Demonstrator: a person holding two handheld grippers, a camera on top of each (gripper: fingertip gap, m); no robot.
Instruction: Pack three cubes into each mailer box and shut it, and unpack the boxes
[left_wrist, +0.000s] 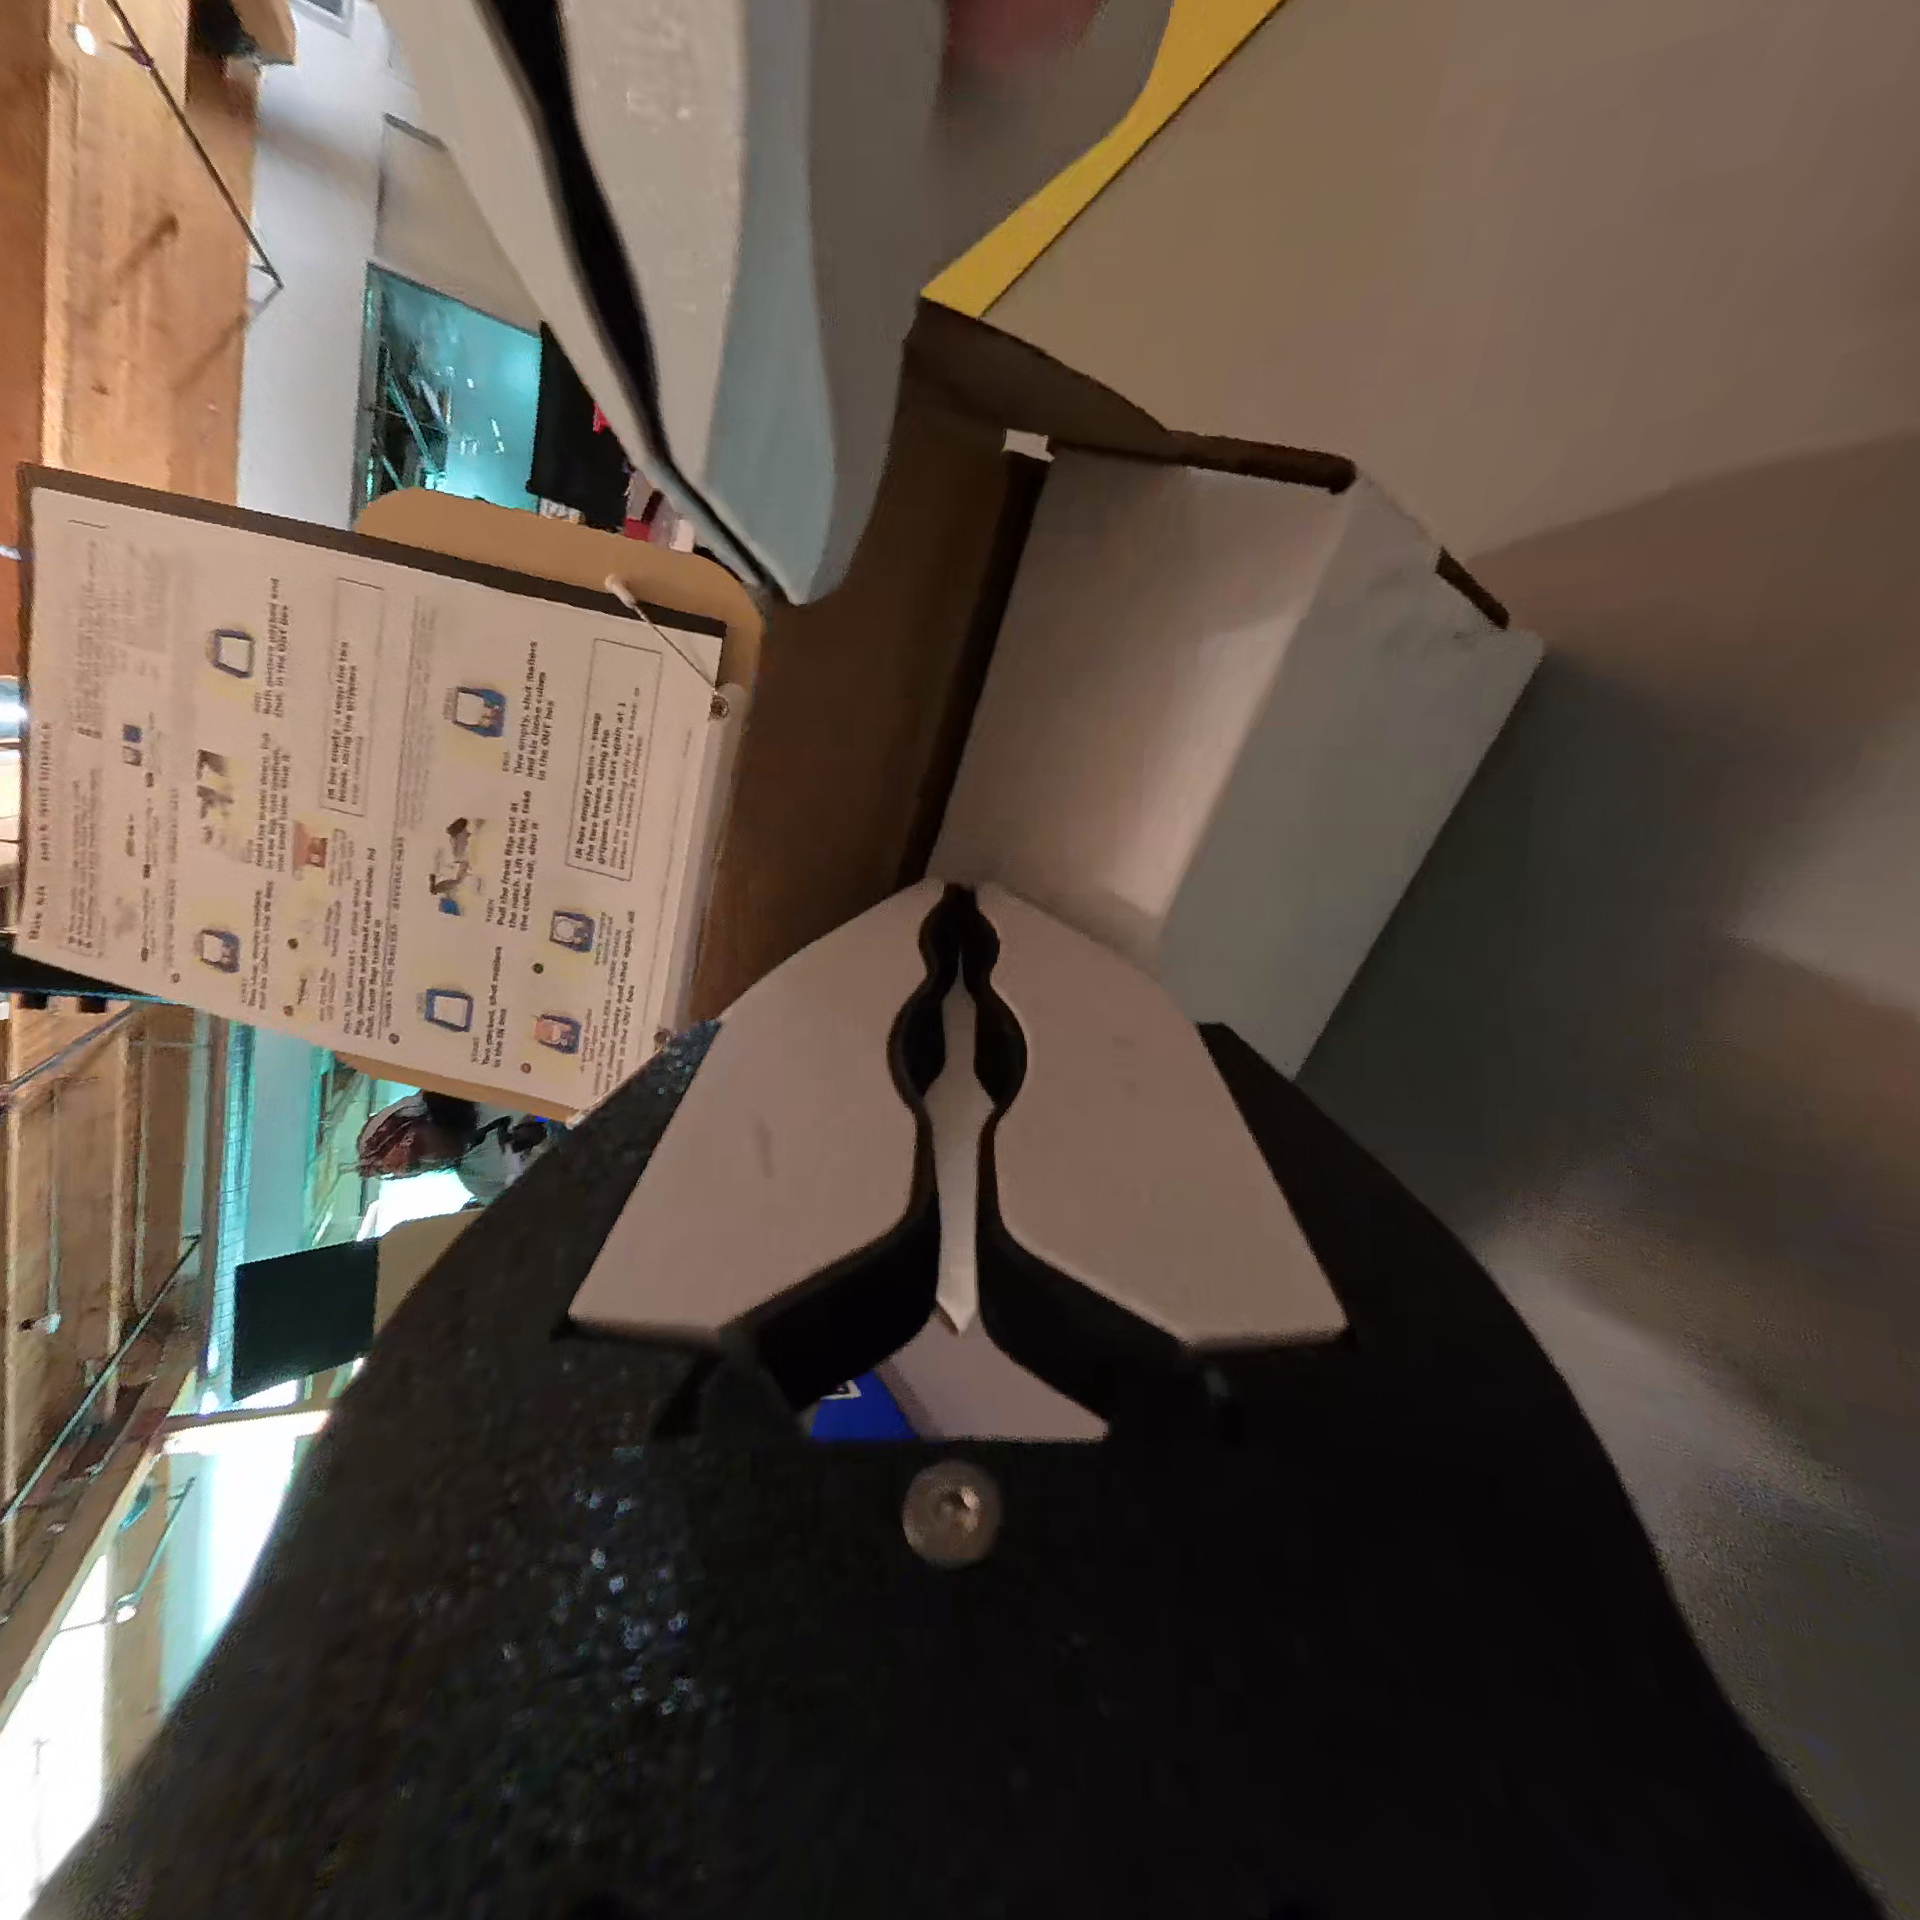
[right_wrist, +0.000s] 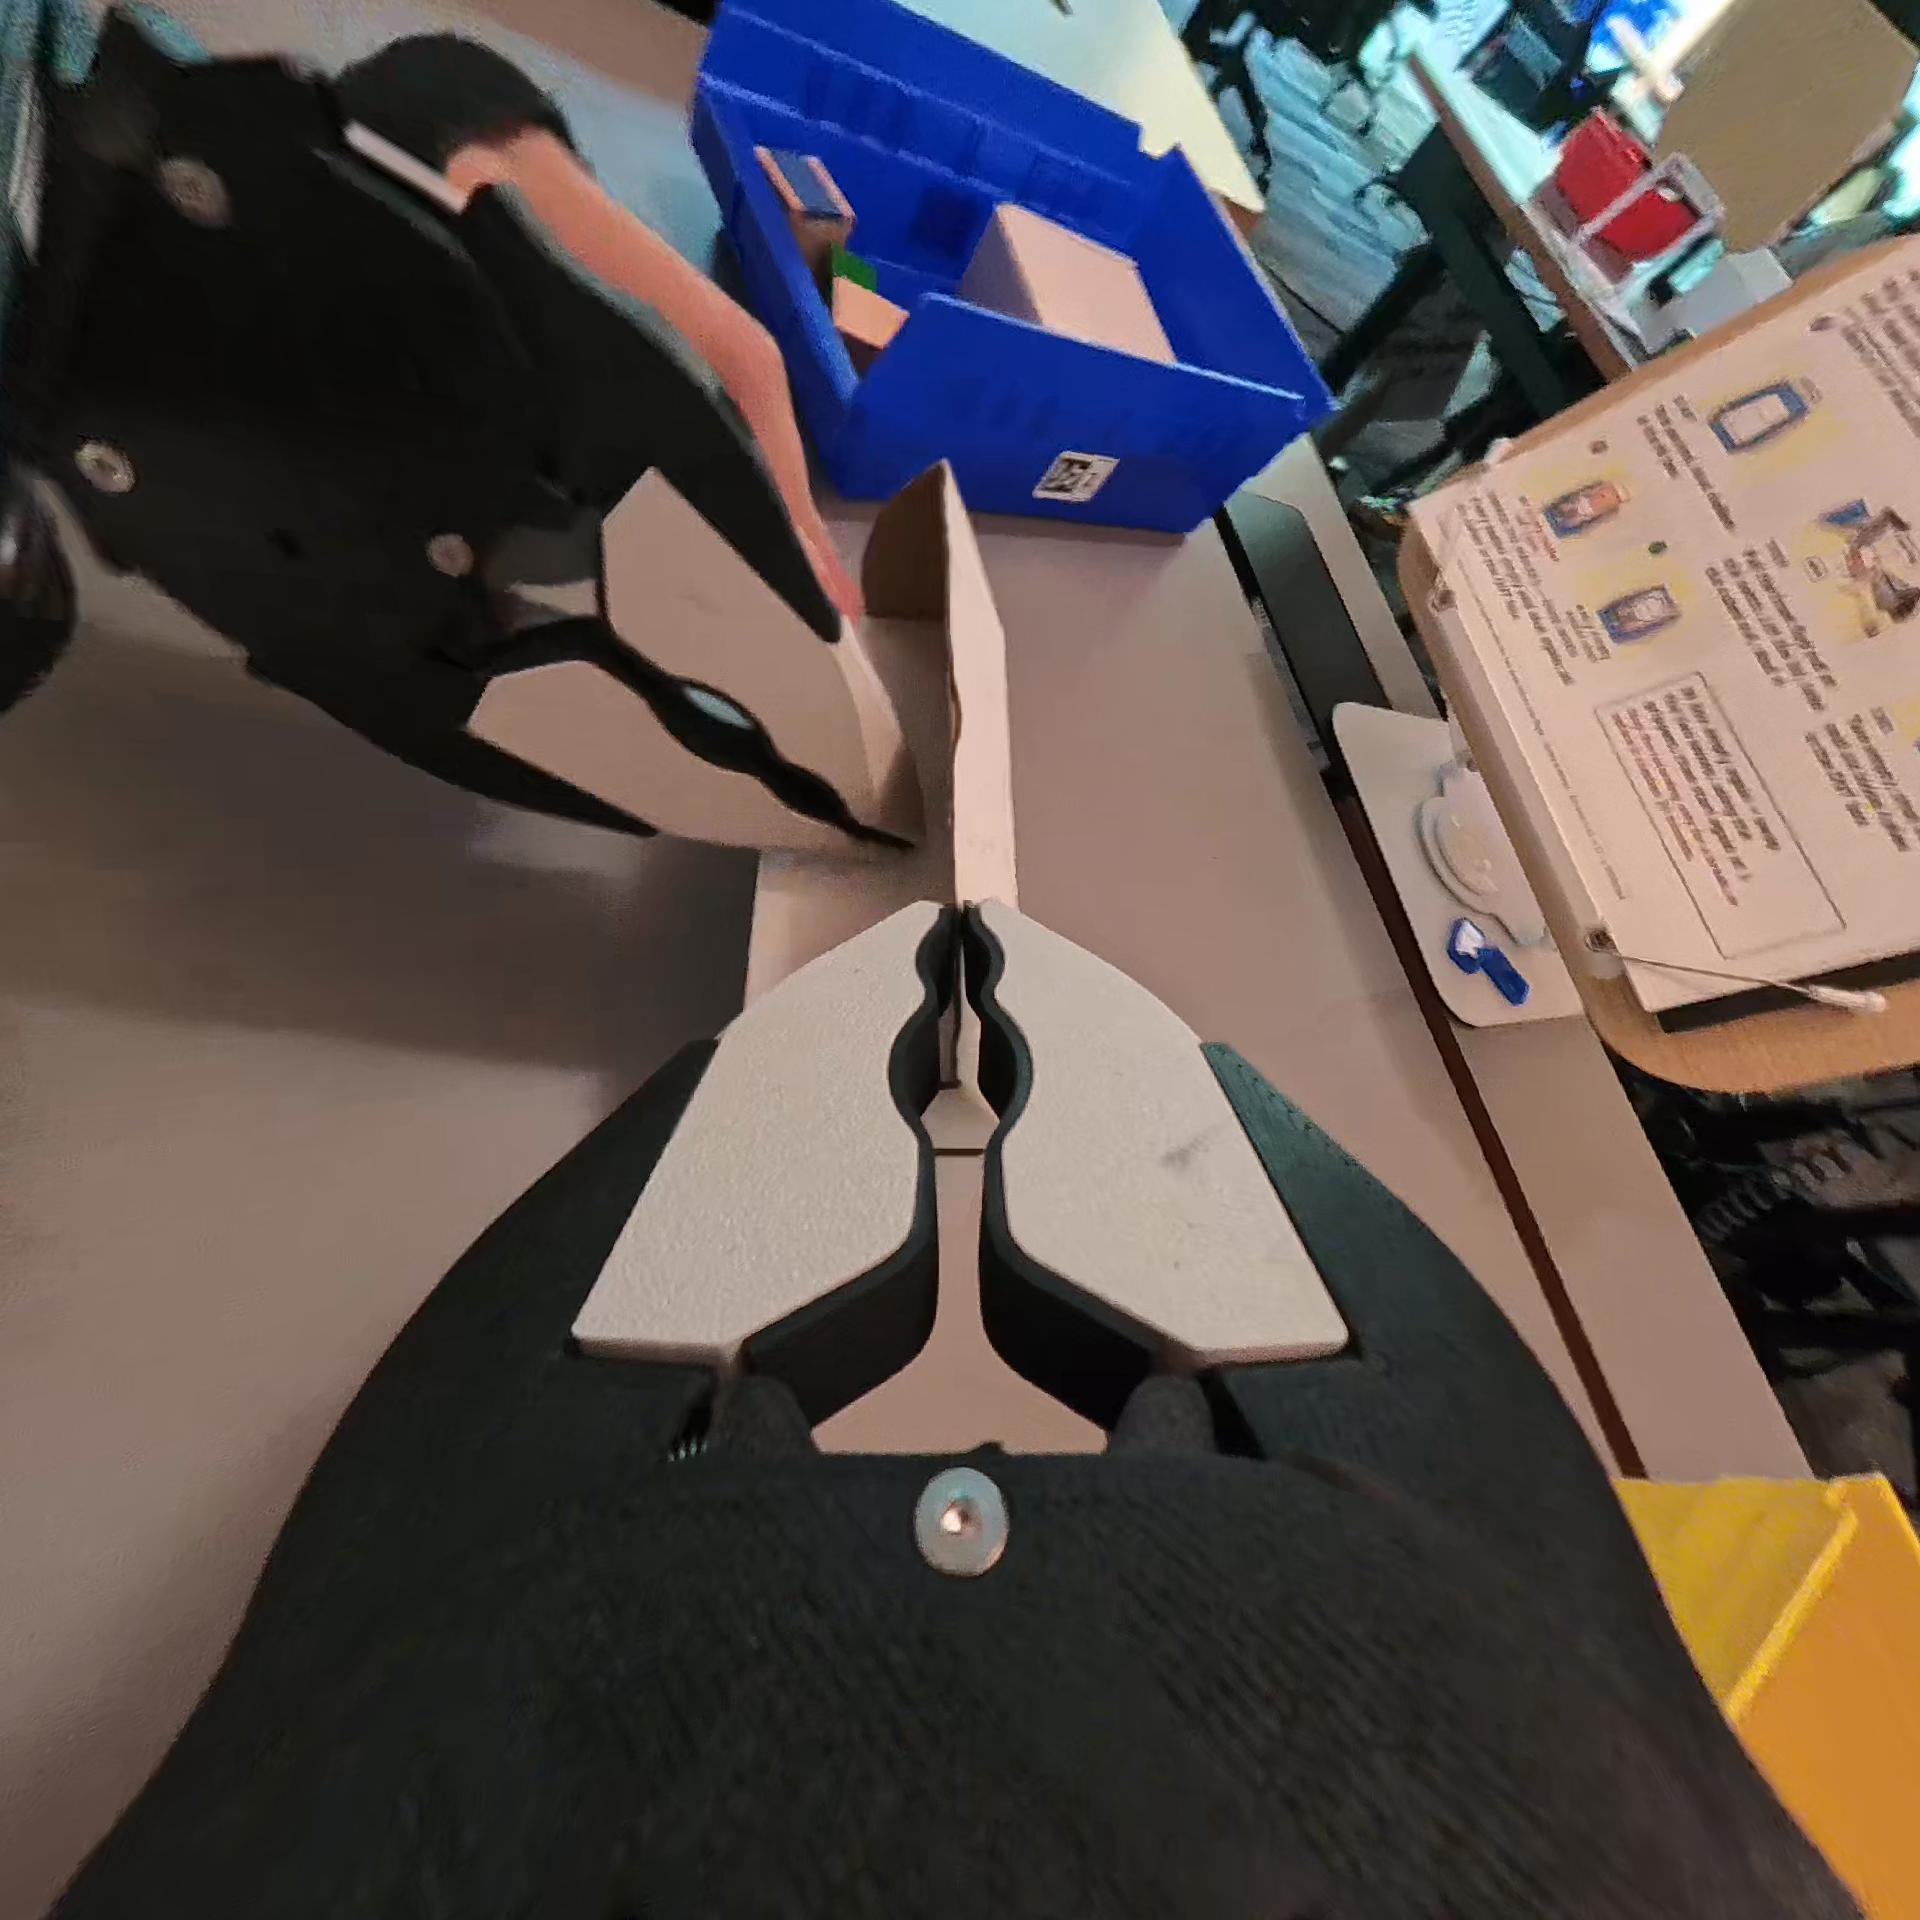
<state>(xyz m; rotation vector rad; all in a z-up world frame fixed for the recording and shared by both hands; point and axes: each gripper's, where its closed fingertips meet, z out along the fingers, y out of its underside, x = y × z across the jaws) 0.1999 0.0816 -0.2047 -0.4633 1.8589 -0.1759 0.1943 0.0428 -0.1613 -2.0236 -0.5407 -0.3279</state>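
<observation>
The white cardboard mailer box (right_wrist: 982, 707) stands open on the smooth grey tabletop (right_wrist: 260, 1039), directly ahead of both tongs. The right gripper (right_wrist: 961, 914), with pale grey matte pads on black textured arms, is pressed together on a thin white flap of the box that runs straight away from its tips; brown corrugated inner faces show at the far end. In the right wrist view the left gripper (right_wrist: 883, 836) comes in from the left, its tips closed on another panel of the same box, close beside the right tongs. In its own view the left gripper (left_wrist: 961, 904) pinches a thin white cardboard edge between its wavy-edged pads, with the box's white wall (left_wrist: 1195, 707) and brown interior just beyond.

Behind the box sits a blue plastic bin (right_wrist: 1039, 405) holding small wooden cubes (right_wrist: 868, 312) with coloured faces and a second white mailer (right_wrist: 1070, 281). A yellow plastic bin (right_wrist: 1787, 1600) lies at the lower right. A printed instruction sheet on a clipboard (right_wrist: 1683, 665) rests to the right, past the table's dark edge
</observation>
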